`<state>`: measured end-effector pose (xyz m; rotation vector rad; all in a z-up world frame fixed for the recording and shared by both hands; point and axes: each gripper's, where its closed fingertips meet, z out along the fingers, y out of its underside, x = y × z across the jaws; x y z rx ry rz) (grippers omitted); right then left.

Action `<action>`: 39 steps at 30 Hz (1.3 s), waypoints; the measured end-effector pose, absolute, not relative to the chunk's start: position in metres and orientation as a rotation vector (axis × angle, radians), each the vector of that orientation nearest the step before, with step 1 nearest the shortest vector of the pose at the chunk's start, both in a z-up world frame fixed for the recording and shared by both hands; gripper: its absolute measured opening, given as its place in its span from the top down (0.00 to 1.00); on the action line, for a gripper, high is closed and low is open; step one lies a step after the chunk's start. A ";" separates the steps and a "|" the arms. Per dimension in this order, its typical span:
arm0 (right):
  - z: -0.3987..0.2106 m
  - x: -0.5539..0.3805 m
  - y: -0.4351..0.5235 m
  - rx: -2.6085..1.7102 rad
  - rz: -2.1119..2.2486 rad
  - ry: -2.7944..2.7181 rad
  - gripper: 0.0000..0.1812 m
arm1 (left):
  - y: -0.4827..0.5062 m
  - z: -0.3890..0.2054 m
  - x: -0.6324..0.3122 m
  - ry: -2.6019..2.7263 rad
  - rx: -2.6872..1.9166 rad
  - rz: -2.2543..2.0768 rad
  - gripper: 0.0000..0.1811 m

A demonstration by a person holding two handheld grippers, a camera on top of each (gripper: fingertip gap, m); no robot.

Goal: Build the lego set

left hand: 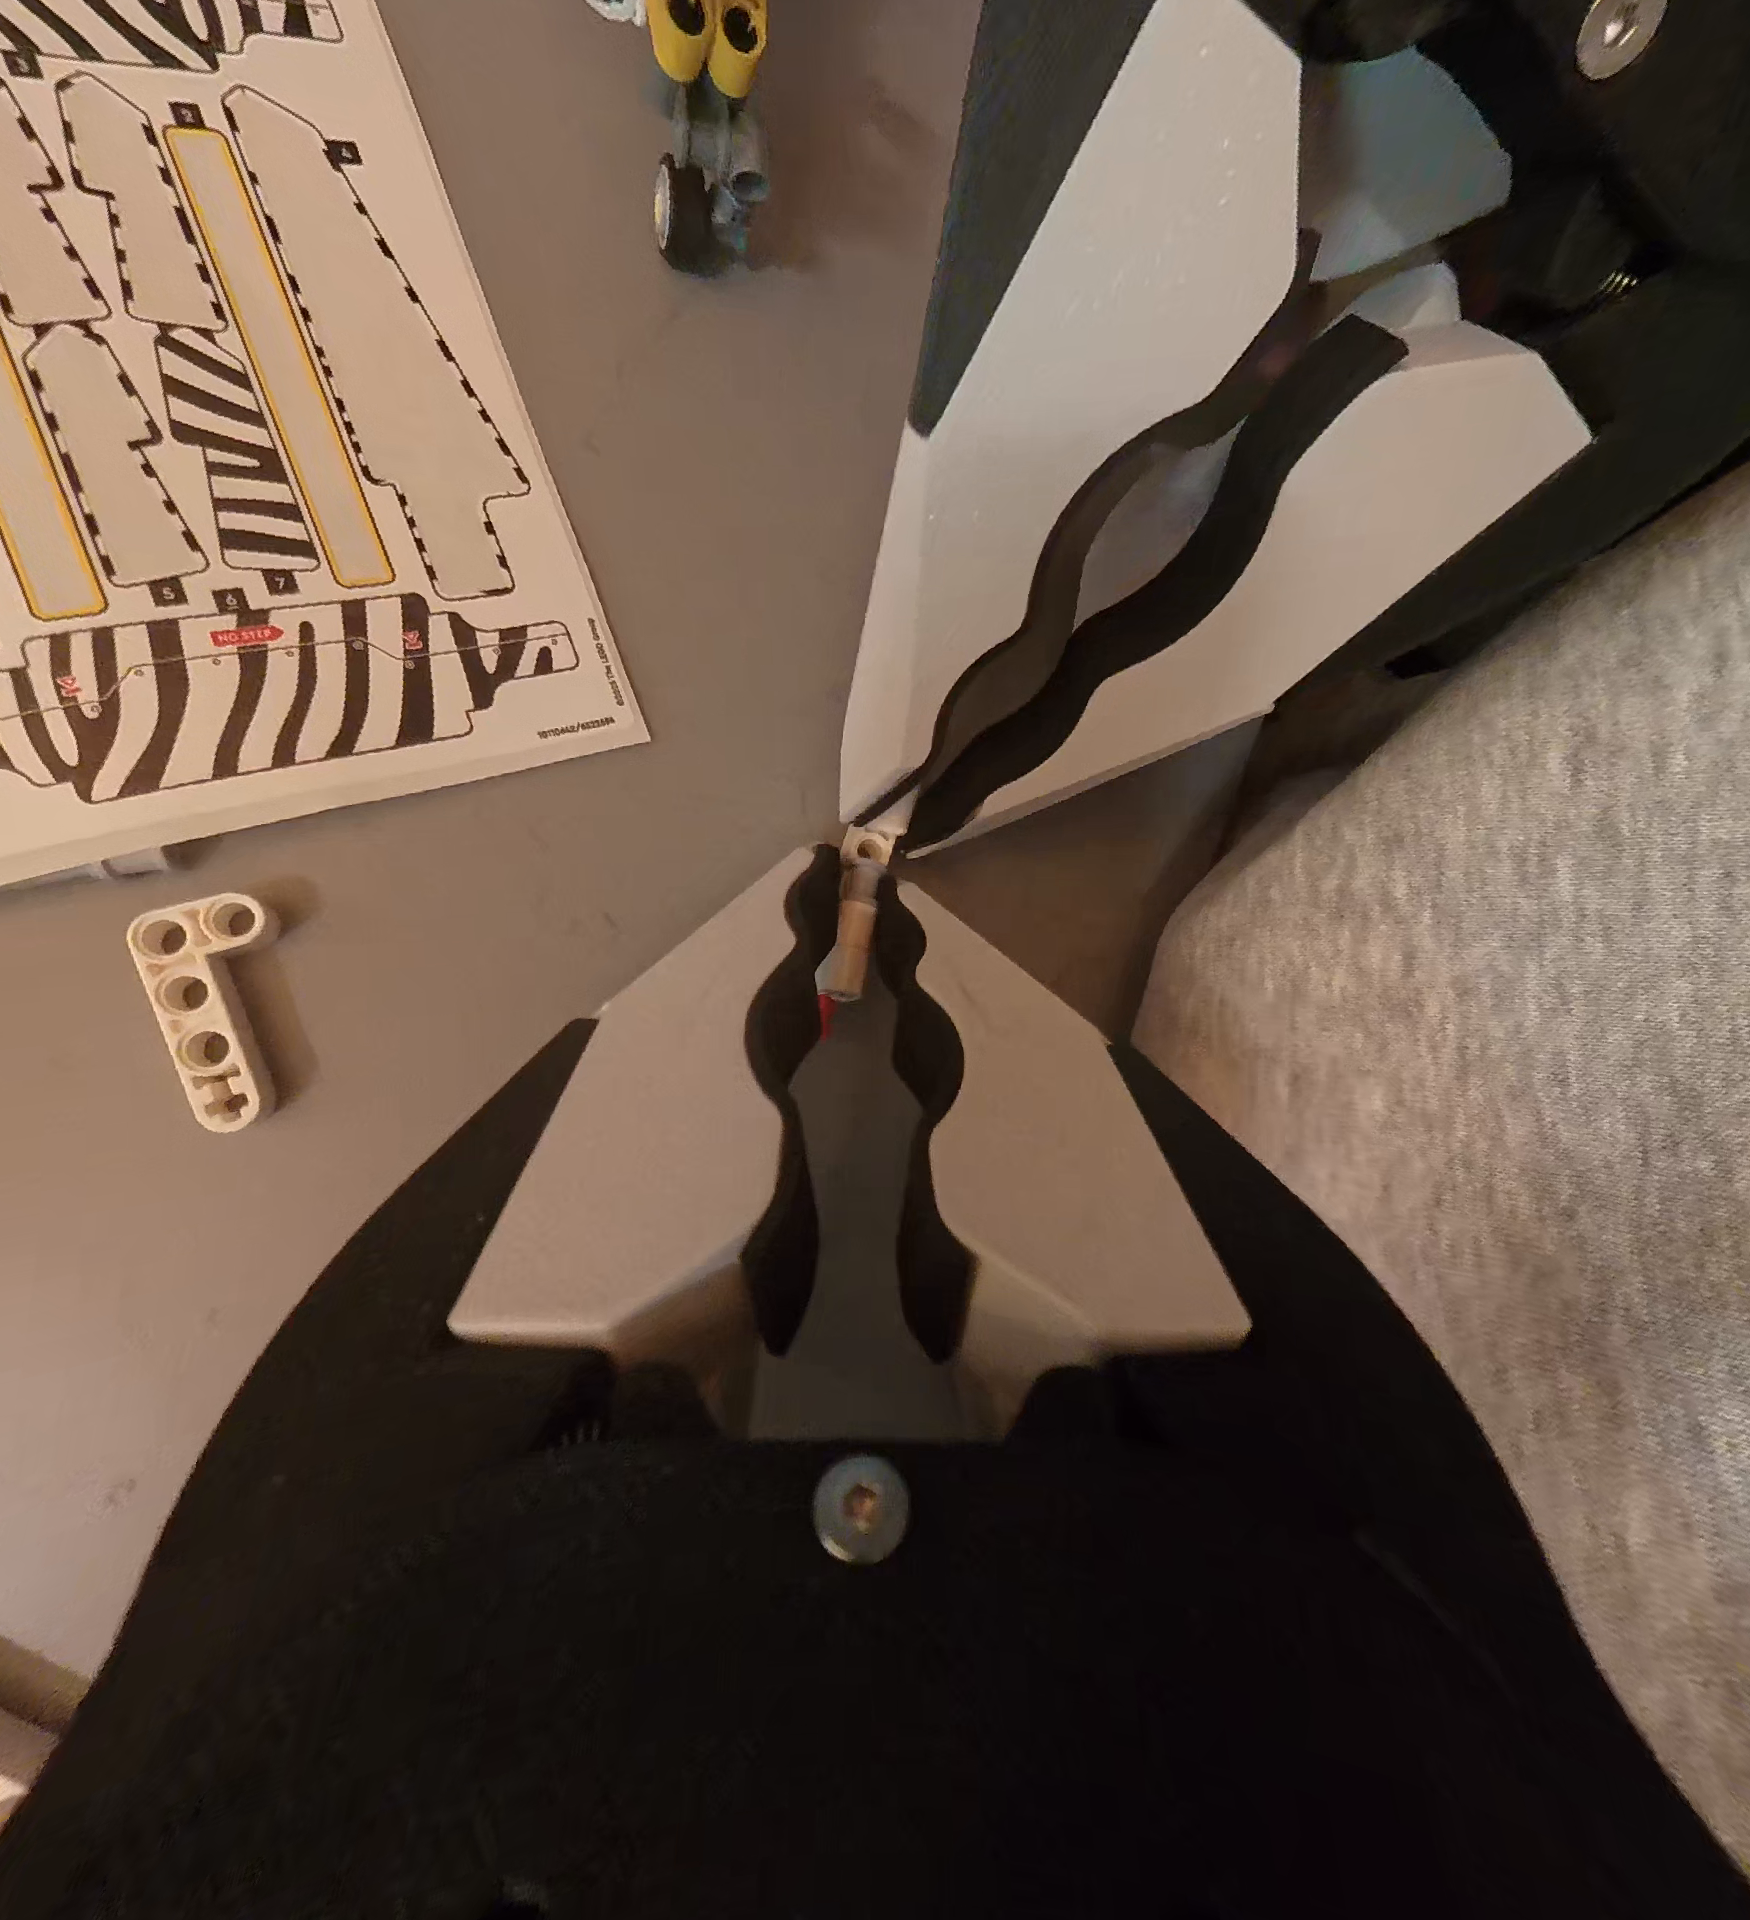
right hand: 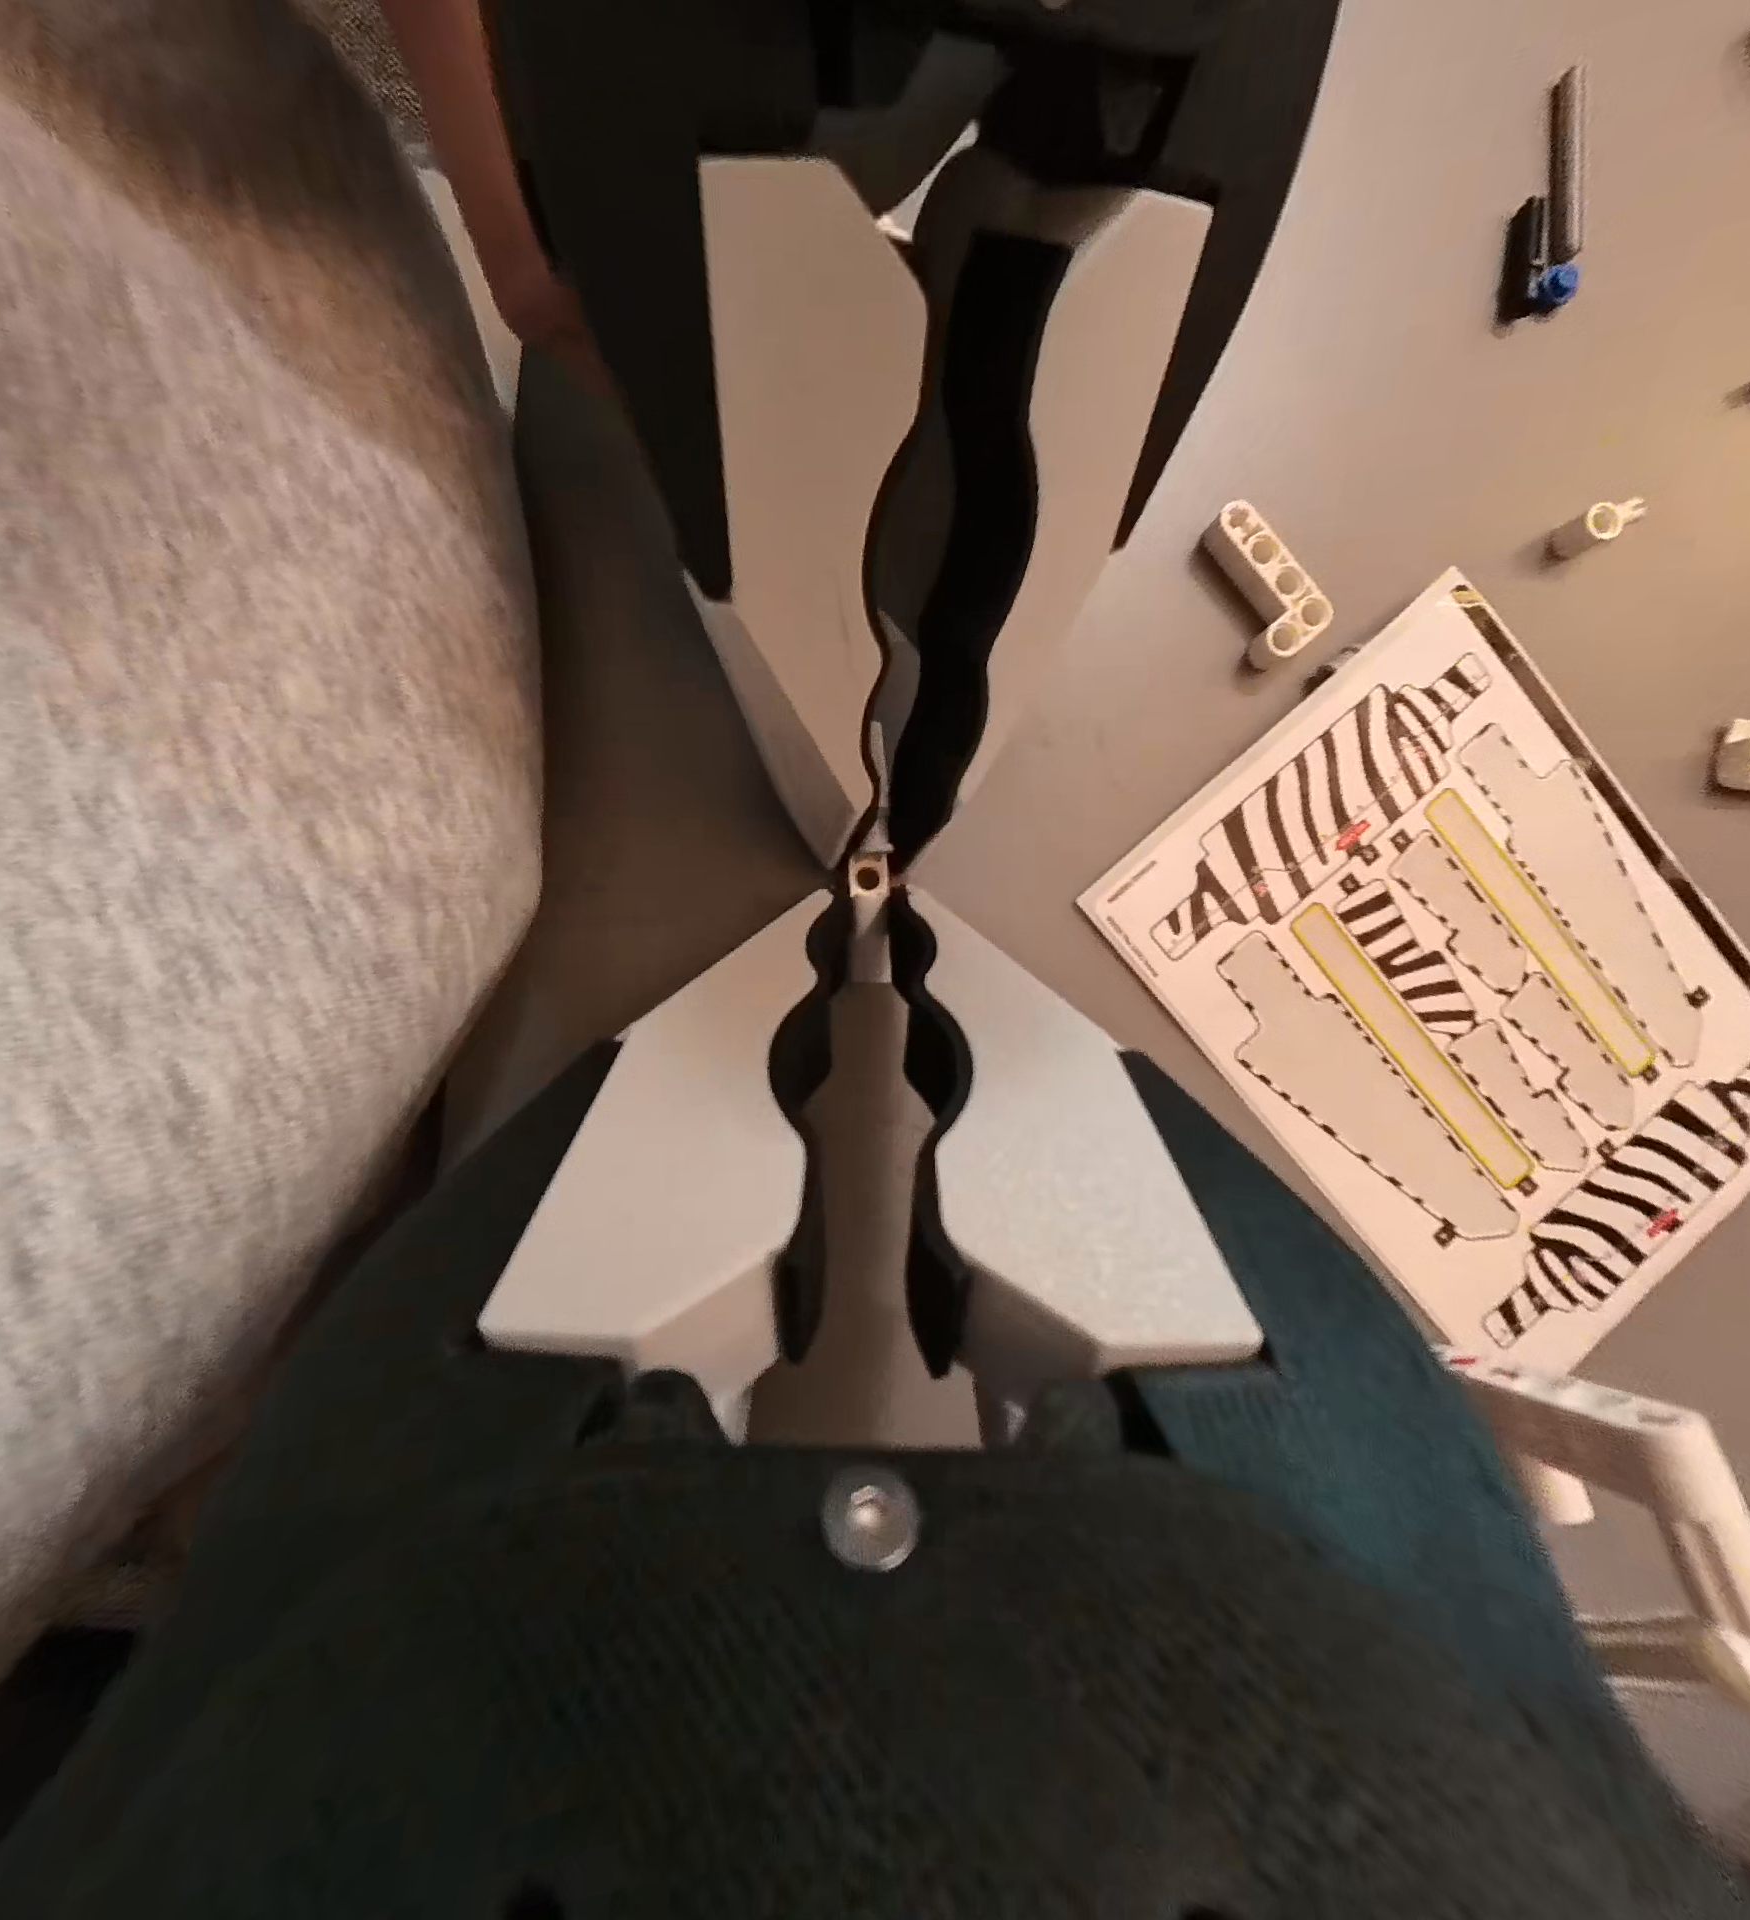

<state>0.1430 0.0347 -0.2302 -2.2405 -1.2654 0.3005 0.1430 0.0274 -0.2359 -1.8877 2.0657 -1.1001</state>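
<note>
small lego piece [left hand: 855,928] pinched tip-to-tip (mostly hidden)

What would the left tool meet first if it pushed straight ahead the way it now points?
Most likely the right tool, tip to tip with the left tool; the small pin assembly already bridges them, though depth is unclear.

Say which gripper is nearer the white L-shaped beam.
Left, probably. The white L-shaped beam lies just left of the left gripper; from the right gripper it sits farther off, up to the right.
</note>
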 end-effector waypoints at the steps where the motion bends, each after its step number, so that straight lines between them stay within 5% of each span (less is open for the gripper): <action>1: -0.230 0.143 0.035 -2.239 0.299 -1.263 0.97 | 0.028 -0.236 0.143 2.069 -1.892 -1.087 0.96; 18: -0.224 0.141 0.035 -2.124 0.527 -1.048 0.97 | 0.027 -0.237 0.142 2.099 -1.955 -0.977 0.96; 21: -0.152 0.124 0.044 -1.877 0.916 -0.750 0.97 | 0.026 -0.237 0.146 2.097 -1.941 -0.970 0.96; 24: -0.165 0.150 0.053 -1.946 0.429 -0.926 0.97 | 0.026 -0.237 0.147 2.101 -1.951 -0.975 0.96; 32: -0.123 0.176 0.068 -1.896 0.531 -0.622 0.97 | 0.026 -0.234 0.149 2.063 -2.013 -1.101 0.96; 39: -0.102 0.165 0.141 -1.941 0.306 -0.335 0.97 | 0.046 -0.214 0.143 1.841 -2.041 -1.174 0.86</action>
